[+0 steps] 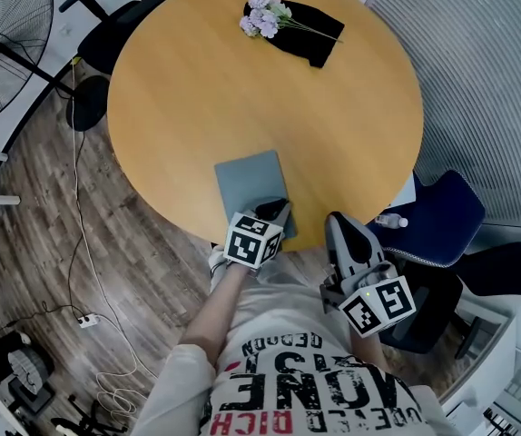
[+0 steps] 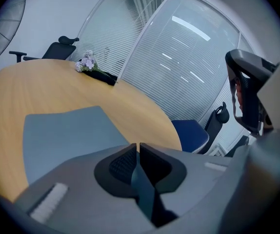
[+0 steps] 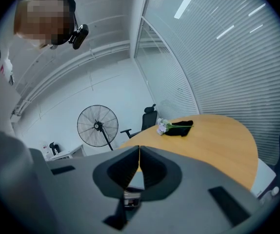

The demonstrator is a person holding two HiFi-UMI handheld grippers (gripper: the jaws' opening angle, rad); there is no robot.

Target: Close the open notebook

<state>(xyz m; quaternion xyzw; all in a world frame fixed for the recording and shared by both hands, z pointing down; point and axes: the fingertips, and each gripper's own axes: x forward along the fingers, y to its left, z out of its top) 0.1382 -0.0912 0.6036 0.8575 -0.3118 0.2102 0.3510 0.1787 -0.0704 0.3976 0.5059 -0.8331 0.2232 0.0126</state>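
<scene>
Holding my left gripper (image 1: 277,210) at the near edge of the table (image 1: 351,107), tips over the near right corner of the notebook (image 1: 248,183); I cannot tell if they touch it. Jaws drawn together, nothing between them. Notebook lies flat and closed (grey-blue cover up) by the table's near edge. Right gripper (image 1: 339,222) just off that edge, jaws together too, empty. Flowers (image 1: 264,14) on a black cloth (image 1: 313,27) at the far edge.

On the round table (image 1: 333,125), a grey notebook (image 1: 247,182) lies flat near the edge. Far across, flowers (image 1: 262,14) rest on a black cloth (image 1: 310,25).
</scene>
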